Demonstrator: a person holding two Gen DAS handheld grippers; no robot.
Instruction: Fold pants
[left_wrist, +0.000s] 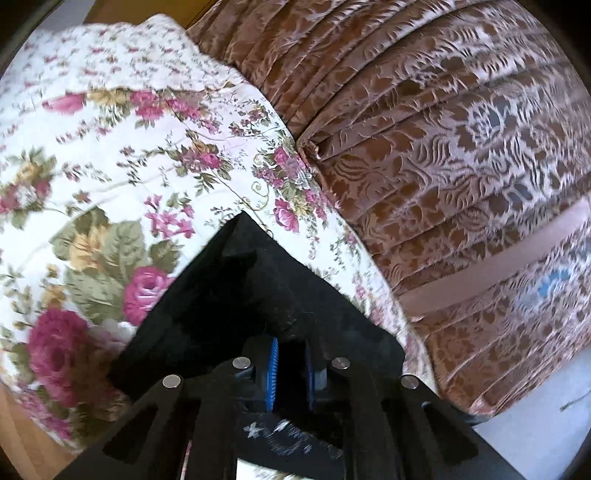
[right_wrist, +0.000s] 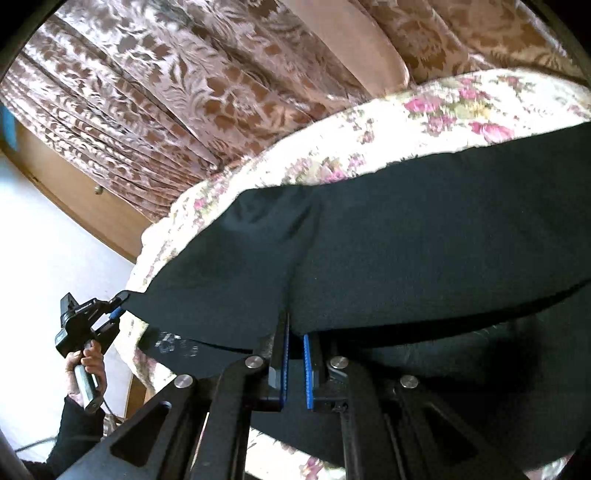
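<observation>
Right wrist view: the right hand-held gripper (right_wrist: 295, 360) pinches the black pants (right_wrist: 424, 251) edge above the floral bed (right_wrist: 436, 110); the left hand-held gripper (right_wrist: 117, 308) clamps a corner. Judged mid-fold; next, carry both edges across evenly.

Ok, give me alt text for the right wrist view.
Dark pants stretch across a floral quilt, their near edge pinched in the right gripper. At lower left a hand holds the left gripper, clamped on the pants' corner, with patterned brown curtains behind.
</observation>
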